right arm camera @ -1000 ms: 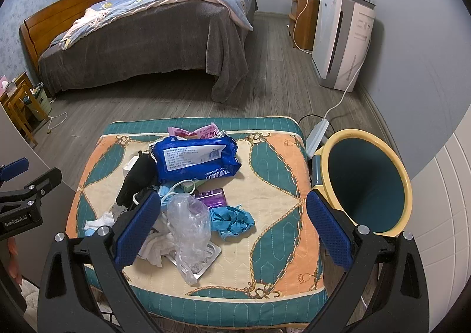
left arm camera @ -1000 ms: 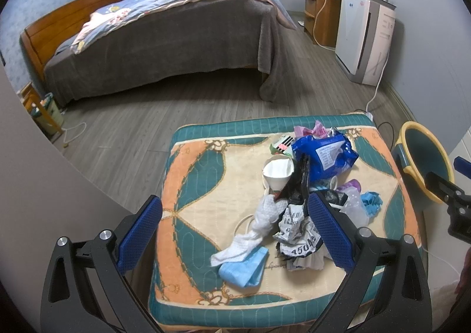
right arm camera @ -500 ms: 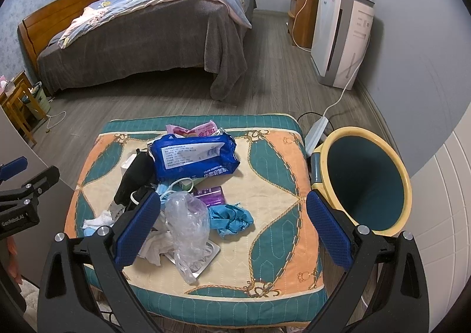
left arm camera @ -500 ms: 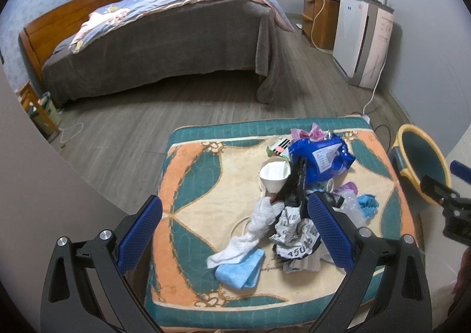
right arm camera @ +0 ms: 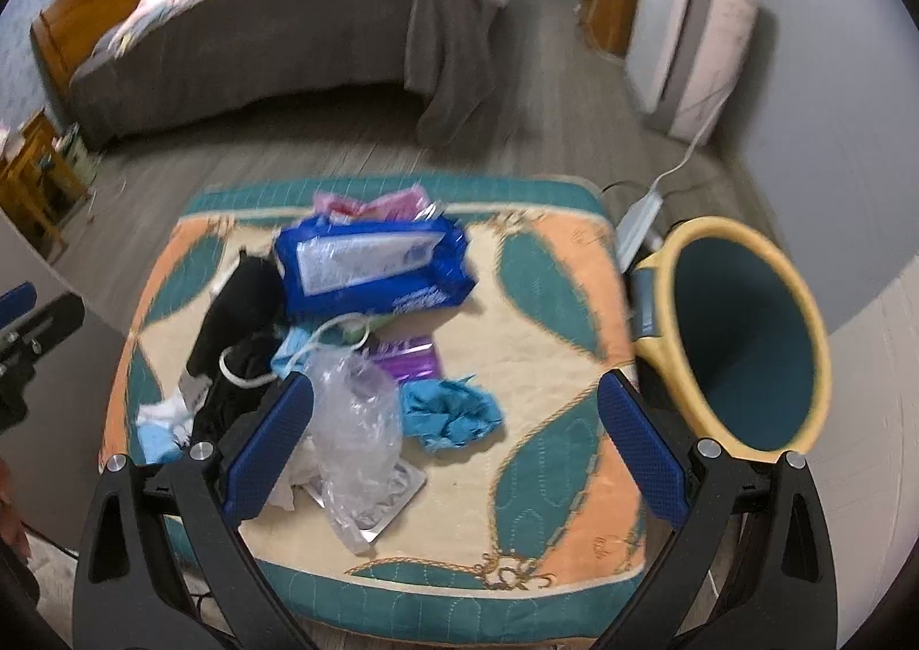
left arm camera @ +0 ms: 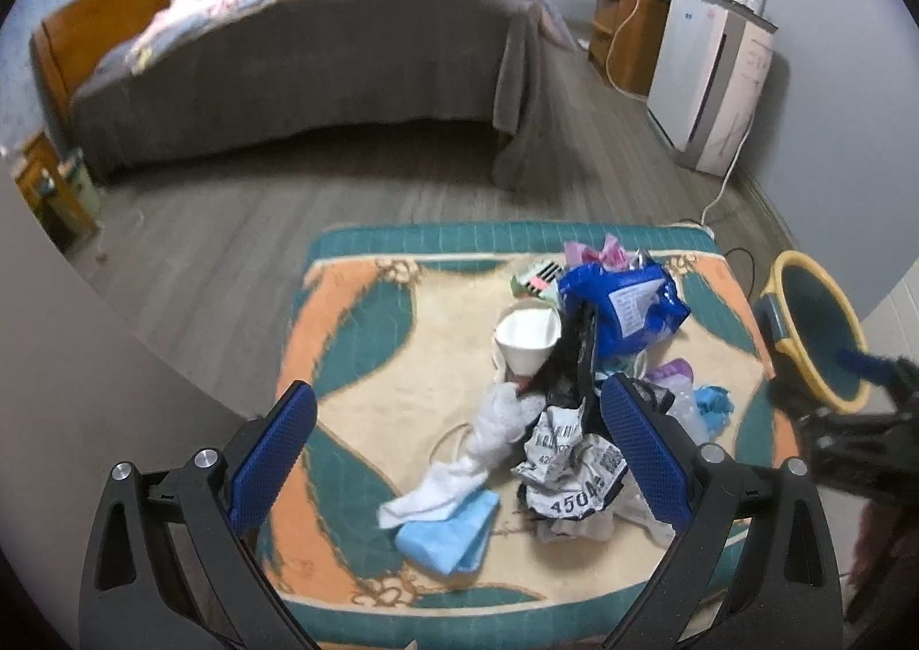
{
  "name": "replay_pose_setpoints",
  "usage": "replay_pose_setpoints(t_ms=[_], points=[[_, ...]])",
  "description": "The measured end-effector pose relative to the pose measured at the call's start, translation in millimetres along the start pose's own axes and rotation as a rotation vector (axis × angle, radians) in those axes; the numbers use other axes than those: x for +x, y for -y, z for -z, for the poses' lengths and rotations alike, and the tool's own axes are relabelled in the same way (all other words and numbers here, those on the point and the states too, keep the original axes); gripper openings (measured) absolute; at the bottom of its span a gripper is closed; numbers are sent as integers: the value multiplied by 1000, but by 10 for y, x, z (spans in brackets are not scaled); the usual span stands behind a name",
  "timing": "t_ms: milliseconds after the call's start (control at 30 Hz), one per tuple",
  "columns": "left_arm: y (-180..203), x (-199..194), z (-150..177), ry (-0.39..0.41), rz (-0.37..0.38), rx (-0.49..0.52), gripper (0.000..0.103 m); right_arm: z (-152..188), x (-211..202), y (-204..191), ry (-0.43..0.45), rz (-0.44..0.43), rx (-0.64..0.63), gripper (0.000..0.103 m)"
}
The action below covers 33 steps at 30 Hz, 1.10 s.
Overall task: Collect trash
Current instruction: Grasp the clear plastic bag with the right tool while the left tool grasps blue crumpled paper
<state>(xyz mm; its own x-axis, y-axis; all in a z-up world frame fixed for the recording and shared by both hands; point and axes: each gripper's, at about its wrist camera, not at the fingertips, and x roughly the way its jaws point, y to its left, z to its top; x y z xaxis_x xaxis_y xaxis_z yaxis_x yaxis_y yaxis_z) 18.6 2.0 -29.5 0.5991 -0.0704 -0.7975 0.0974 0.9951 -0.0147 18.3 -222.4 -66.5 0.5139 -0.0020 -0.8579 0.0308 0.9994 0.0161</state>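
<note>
Your left gripper point(left arm camera: 456, 455) and right gripper point(right arm camera: 454, 449) hover with jaws spread, empty, over the trash pile point(right arm camera: 344, 340); the bin point(right arm camera: 746, 328) (seemingly empty) waits beside the table point(right arm camera: 551, 328).

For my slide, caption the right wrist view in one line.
Open right tool hovers over a patterned cushion strewn with a blue wipes pack and crumpled clear plastic bag, beside a yellow-rimmed teal bin.

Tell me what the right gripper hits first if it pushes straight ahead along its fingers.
Probably the crumpled teal glove, between the open right gripper fingers; the clear plastic bag lies just left of it. Depth is uncertain.
</note>
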Motion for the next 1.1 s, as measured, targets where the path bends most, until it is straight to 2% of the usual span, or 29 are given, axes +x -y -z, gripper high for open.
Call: replay_pose_setpoints(t_ms=[67, 100, 167, 267, 333, 400, 500, 600, 667, 700, 767, 833, 867, 933, 1033, 1100], points=[[-22, 62, 0, -23, -13, -4, 98, 24, 103, -58, -19, -27, 8, 97], [-32, 75, 2, -26, -15, -3, 98, 47, 172, -109, -36, -80, 6, 97], [-53, 90, 12, -27, -26, 4, 98, 100, 301, -258, -75, -135, -39, 96], [-46, 132, 22, -40, -20, 24, 98, 169, 477, -439, -129, -149, -108, 77], [-16, 171, 36, -51, -12, 44, 98, 220, 603, -477, -179, -162, -99, 54], [52, 207, 49, -61, -4, 77, 98, 244, 664, -455, -217, -178, -67, 35], [199, 288, 68, -70, 16, 141, 98, 217, 609, -388, -197, -183, -27, 23], [350, 402, 91, -87, 60, 182, 93, 184, 521, -305, -176, -183, 16, 20], [473, 493, 119, -111, 105, 218, 72, 173, 473, -256, -165, -177, 36, 20], [517, 533, 139, -121, 103, 234, 68, 162, 428, -232, -156, -177, 42, 20], [600, 643, 199, -162, 105, 269, 51, 120, 332, -172, -136, -180, 57, 20], [643, 743, 247, -209, 122, 285, 20, 8, 268, -57, -123, -179, 67, 20], [647, 750, 252, -211, 121, 293, 15, -6, 212, -3, -111, -189, 72, 20], [654, 689, 228, -179, 118, 308, 14, -90, 111, 59, -85, -200, 73, 20], [600, 558, 160, -134, 136, 276, 13, -193, -6, 153, -51, -224, 96, 20], [619, 505, 138, -108, 107, 296, 13, -226, -36, 195, -37, -227, 107, 20]])
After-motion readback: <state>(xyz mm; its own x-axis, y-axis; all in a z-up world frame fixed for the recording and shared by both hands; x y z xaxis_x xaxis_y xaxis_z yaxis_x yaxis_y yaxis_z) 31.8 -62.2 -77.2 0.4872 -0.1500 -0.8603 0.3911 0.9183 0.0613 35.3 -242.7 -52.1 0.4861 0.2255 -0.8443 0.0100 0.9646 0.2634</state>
